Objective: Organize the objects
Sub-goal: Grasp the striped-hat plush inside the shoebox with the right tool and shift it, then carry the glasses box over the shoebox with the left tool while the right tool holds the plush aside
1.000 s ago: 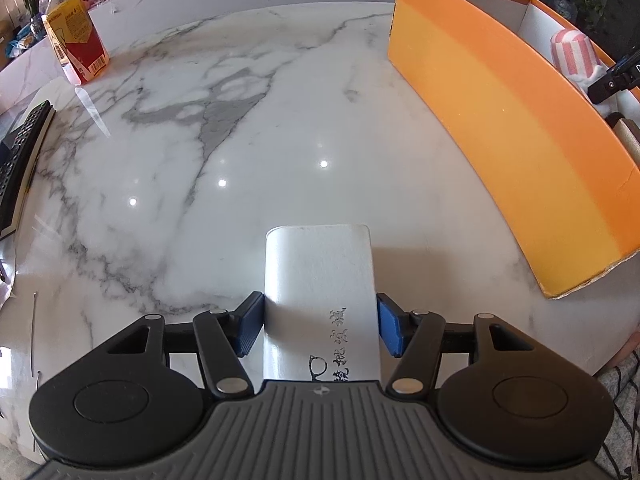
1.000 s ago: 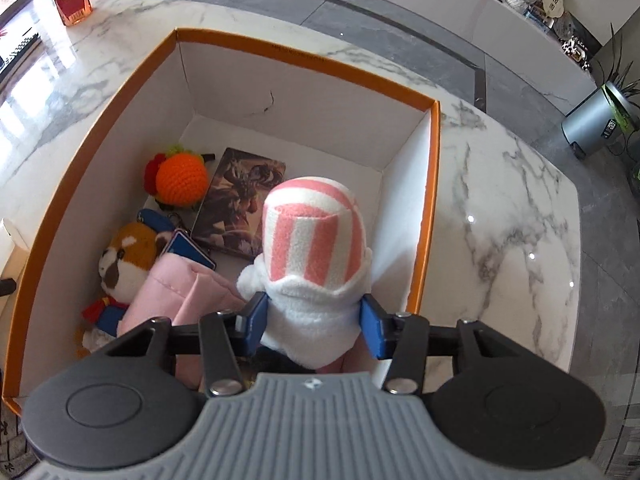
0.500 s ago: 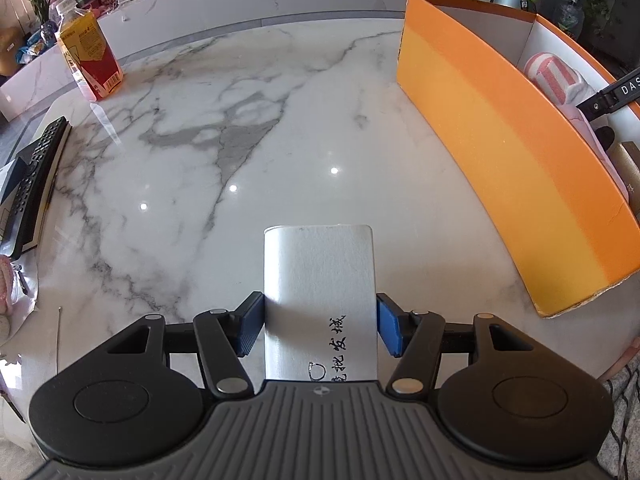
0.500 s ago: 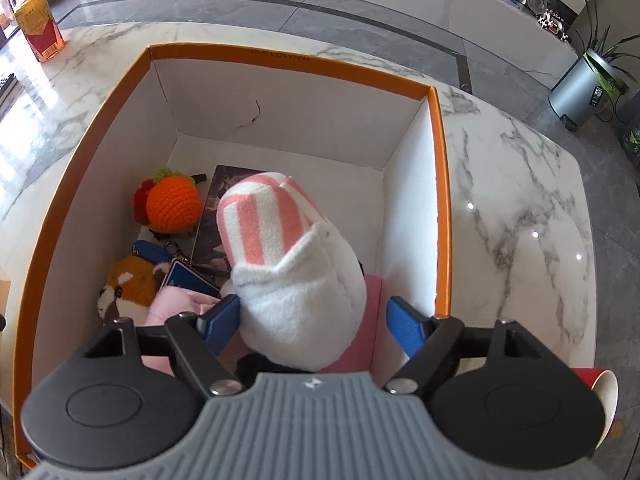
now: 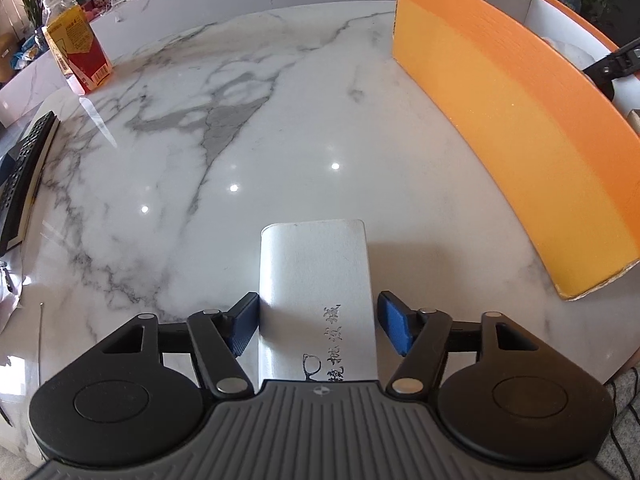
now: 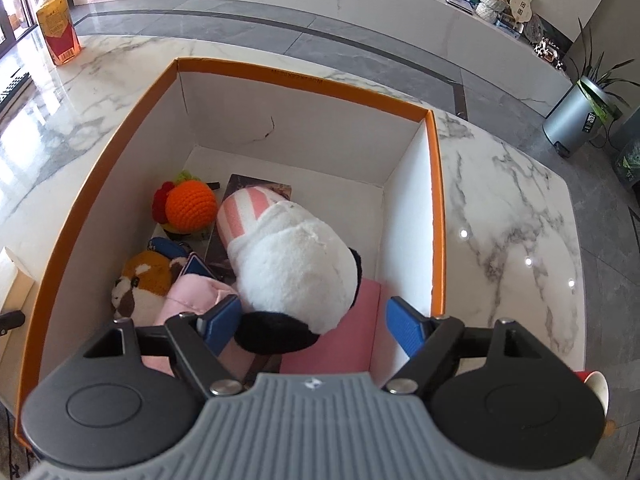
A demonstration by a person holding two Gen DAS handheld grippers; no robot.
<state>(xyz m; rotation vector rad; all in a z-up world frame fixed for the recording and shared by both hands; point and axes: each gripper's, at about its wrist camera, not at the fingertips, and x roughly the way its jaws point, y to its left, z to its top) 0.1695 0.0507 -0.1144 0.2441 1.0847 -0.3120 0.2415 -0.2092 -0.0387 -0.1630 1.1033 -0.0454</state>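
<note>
Left wrist view
Left gripper (image 5: 318, 322): clamped on a white box (image 5: 316, 300); the left pad touches its side, the right pad sits at its edge with at most a sliver of gap.
White box: upright between the pads, printed characters on its near face, held over the marble table (image 5: 240, 140).
Orange box (image 5: 512, 128): on the table to the right, well apart from the white box; the outer wall faces the camera.
Carton (image 5: 78, 54): far left on the table.
Keyboard (image 5: 24, 172): at the left edge.

Right wrist view
Right gripper (image 6: 310, 322): jaws spread and empty, having just been opening; neither pad presses anything.
Plush (image 6: 288, 256): white with pink stripes, lying inside the orange box (image 6: 304, 76), released, resting on a pink cloth (image 6: 340, 340).
Orange ball (image 6: 191, 208): left of the plush, on the box floor.
Brown toy (image 6: 140, 284): in the near left corner.
Book (image 6: 256, 188): flat under the plush.
</note>
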